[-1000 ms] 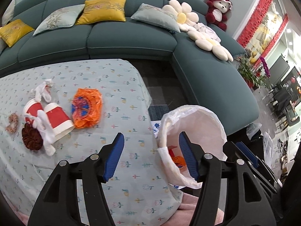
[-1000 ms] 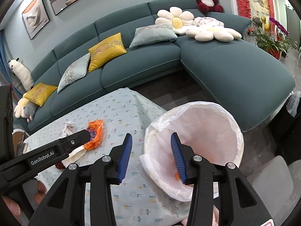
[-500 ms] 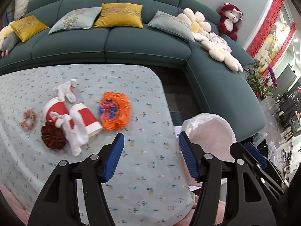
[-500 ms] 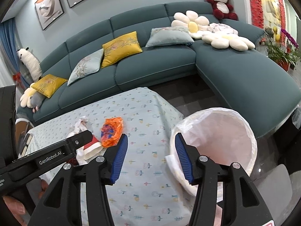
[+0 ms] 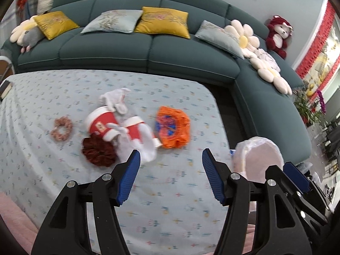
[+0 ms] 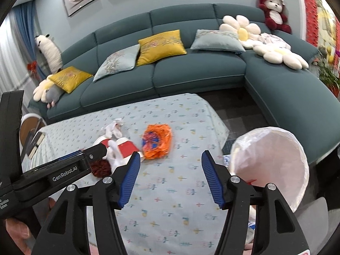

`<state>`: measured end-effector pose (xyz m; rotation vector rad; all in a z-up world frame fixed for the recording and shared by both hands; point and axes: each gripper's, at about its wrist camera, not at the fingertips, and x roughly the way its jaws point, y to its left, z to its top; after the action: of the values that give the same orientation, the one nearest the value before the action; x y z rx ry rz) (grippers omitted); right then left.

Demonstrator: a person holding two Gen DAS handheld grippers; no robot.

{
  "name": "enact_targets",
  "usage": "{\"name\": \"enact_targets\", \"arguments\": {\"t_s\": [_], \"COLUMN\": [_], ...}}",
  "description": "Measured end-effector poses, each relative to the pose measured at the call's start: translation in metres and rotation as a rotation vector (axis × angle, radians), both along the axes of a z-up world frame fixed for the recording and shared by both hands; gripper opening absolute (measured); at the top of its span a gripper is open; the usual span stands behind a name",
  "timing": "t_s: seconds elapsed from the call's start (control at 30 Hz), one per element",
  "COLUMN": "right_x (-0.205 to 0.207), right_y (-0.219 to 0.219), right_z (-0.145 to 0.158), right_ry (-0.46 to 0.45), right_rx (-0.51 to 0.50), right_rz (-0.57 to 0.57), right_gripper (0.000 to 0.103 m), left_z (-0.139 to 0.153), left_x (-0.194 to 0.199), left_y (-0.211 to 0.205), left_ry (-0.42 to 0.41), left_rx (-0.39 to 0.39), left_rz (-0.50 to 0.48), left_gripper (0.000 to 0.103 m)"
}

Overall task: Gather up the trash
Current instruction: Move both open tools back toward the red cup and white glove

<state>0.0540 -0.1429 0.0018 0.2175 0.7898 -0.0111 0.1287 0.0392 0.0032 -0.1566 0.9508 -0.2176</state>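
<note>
Left gripper (image 5: 171, 159): jaws wide apart, holding nothing, above the patterned tablecloth (image 5: 170, 201). Right gripper (image 6: 170, 161): likewise spread and unloaded. Trash on the cloth: orange wrapper (image 5: 172, 130), two red paper cups (image 5: 119, 127), white tissues (image 5: 115, 101). Lined bin (image 6: 274, 161) beside the table's right edge.

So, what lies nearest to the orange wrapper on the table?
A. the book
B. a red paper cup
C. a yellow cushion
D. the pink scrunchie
B: in the left wrist view a red paper cup lies right beside the orange wrapper, while the pink scrunchie is farther left on the table.
</note>
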Motion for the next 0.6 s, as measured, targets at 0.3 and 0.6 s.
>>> {"name": "enact_targets", "arguments": {"t_s": [0.3,0.6], "right_x": [0.017,0.038], "right_y": [0.056,0.102], "right_z": [-0.009,-0.040], "right_ry": [0.033,0.095], "right_rx": [-0.016,-0.004], "right_rz": [0.088,0.156], "right_gripper": [0.058,0.058], "left_z": [-0.014,-0.042], "left_x": [0.003,0.008], "left_y": [0.060,0.116], "left_ry": [0.017,0.063], "left_rx": [0.047,0.104], "left_rz": [0.096,0.170], "left_gripper": [0.064,0.066]}}
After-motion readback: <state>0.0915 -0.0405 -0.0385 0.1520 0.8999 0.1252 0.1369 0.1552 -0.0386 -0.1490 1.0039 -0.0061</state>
